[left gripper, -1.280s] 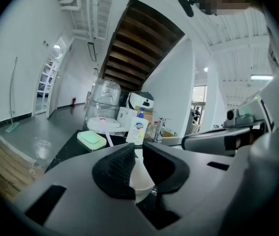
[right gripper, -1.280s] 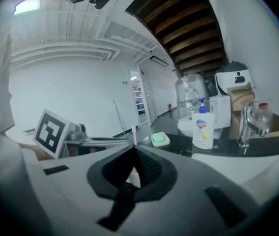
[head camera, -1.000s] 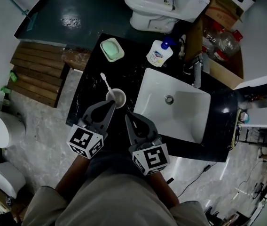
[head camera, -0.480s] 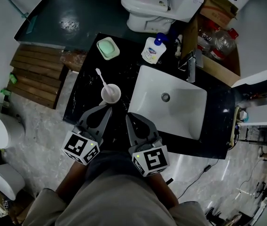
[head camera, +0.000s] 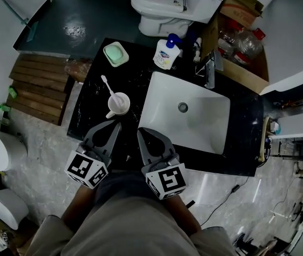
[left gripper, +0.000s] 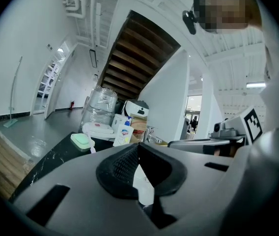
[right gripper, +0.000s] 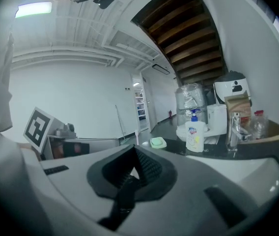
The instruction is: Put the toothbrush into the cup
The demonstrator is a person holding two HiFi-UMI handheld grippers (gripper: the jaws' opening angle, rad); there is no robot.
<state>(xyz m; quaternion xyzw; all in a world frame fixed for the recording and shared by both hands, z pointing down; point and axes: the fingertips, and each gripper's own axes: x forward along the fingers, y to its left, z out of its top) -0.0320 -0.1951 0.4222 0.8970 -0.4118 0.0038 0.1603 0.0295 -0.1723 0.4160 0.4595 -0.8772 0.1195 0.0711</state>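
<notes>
A white cup (head camera: 120,104) stands on the black counter (head camera: 87,111), left of the sink. A white toothbrush (head camera: 107,85) stands in it, its head leaning up and to the left. My left gripper (head camera: 117,125) is shut and empty, its tip a short way in front of the cup, not touching it. To its right, my right gripper (head camera: 140,132) is also shut and empty. In the left gripper view the jaws of the left gripper (left gripper: 138,144) meet, and the white cup (left gripper: 143,183) shows through the gap below. In the right gripper view the right gripper (right gripper: 134,149) has nothing between its jaws.
A white sink (head camera: 186,119) with a faucet (head camera: 210,71) fills the counter's right part. A soap bottle (head camera: 165,52) and a green soap dish (head camera: 116,54) stand at the back edge. Behind the counter are a toilet (head camera: 159,4) and a cardboard box (head camera: 245,52). A wooden pallet (head camera: 37,84) lies at left.
Both grippers have drawn back from the cup toward the person, the left one most. The toothbrush stays standing in the cup.
</notes>
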